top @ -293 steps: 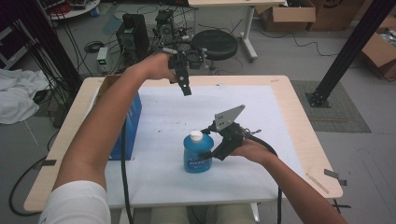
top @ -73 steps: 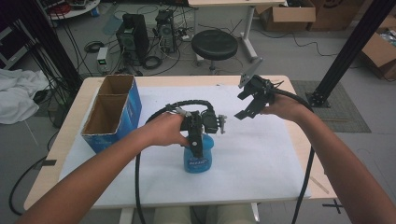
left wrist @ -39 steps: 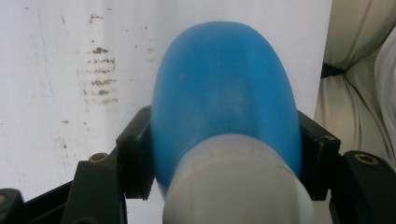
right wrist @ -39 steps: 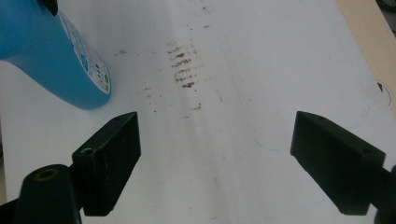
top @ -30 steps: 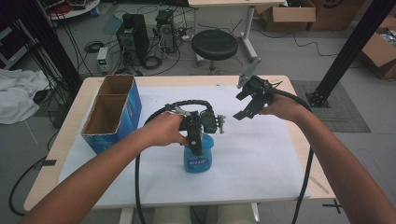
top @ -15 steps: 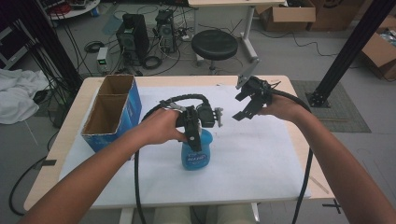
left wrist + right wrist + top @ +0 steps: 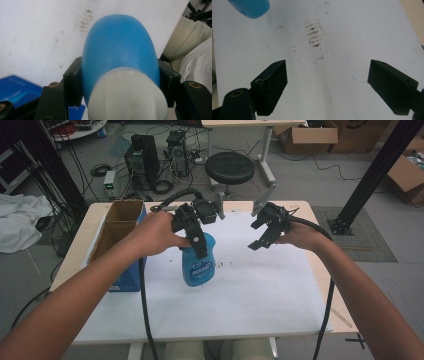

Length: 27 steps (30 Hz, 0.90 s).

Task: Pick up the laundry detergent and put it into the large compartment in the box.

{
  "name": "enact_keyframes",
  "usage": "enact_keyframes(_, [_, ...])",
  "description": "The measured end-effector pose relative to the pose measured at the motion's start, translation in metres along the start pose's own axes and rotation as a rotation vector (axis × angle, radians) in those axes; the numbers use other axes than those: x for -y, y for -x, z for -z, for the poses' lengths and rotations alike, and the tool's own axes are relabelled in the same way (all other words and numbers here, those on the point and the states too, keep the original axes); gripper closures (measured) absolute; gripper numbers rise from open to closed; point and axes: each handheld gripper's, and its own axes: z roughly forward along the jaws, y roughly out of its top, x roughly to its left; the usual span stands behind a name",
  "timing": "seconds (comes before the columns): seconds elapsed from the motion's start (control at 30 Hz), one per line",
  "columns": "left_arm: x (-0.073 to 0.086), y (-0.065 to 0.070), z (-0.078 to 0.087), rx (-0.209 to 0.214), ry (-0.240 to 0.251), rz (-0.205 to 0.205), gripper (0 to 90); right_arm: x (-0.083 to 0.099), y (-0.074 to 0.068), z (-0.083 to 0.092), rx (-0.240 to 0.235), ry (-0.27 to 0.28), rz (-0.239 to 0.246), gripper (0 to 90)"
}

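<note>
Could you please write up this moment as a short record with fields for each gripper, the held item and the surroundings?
left gripper: shut on the blue bottle, jaws either side of its neck
blue bottle: tilted, white cap toward the gripper camera, off the sheet
right gripper: open, nothing between its jaws, above the white sheet
white sheet: covers the table, brown smudges
cardboard box: open, at the table's left edge

Smooth matt plastic blue bottle (image 7: 198, 265); cardboard box (image 7: 120, 227) — stained white paper sheet (image 7: 240, 295)
</note>
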Motion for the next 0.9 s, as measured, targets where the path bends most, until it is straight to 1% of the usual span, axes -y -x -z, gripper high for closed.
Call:
enact_keyframes(0.07, [0.001,-0.004,0.008,-0.016,0.003,0.04,37.8,-0.001,-0.001,0.001,-0.002,-0.001,0.001,15.9])
enact_keyframes(0.1, [0.002,-0.007,0.011,-0.021,0.003,0.067,37.8,-0.001,-0.001,0.001,-0.004,0.001,0.003,15.9])
enact_keyframes(0.17, [0.003,-0.011,0.019,-0.033,0.002,0.103,37.8,-0.001,-0.002,0.001,-0.004,0.002,0.002,15.9])
enact_keyframes(0.23, [0.005,-0.017,0.028,-0.033,0.009,0.151,37.8,-0.001,-0.001,0.001,-0.002,0.002,0.008,15.9])
enact_keyframes(0.33, [0.009,-0.024,0.042,-0.038,0.026,0.207,37.8,-0.002,-0.002,0.001,-0.003,-0.002,0.008,15.9])
enact_keyframes(0.43, [0.012,-0.031,0.053,-0.052,0.028,0.252,37.8,-0.003,-0.003,0.001,-0.004,-0.003,0.014,15.9])
enact_keyframes(0.5, [0.014,-0.035,0.059,-0.058,0.031,0.285,37.8,-0.004,-0.003,0.001,-0.002,-0.007,0.018,15.9])
enact_keyframes(0.67, [0.021,-0.048,0.07,-0.059,0.025,0.376,37.8,-0.005,-0.003,0.001,-0.002,-0.001,0.022,15.9])
enact_keyframes(0.8, [0.031,-0.057,0.08,-0.076,0.038,0.449,37.8,-0.006,-0.004,0.002,-0.005,0.003,0.027,15.9])
enact_keyframes(0.87, [0.038,-0.064,0.086,-0.082,0.047,0.5,37.8,-0.007,-0.004,0.002,-0.009,0.009,0.03,15.9])
enact_keyframes(0.9, [0.04,-0.066,0.088,-0.082,0.048,0.512,37.8,-0.007,-0.004,0.002,-0.006,0.002,0.033,15.9])
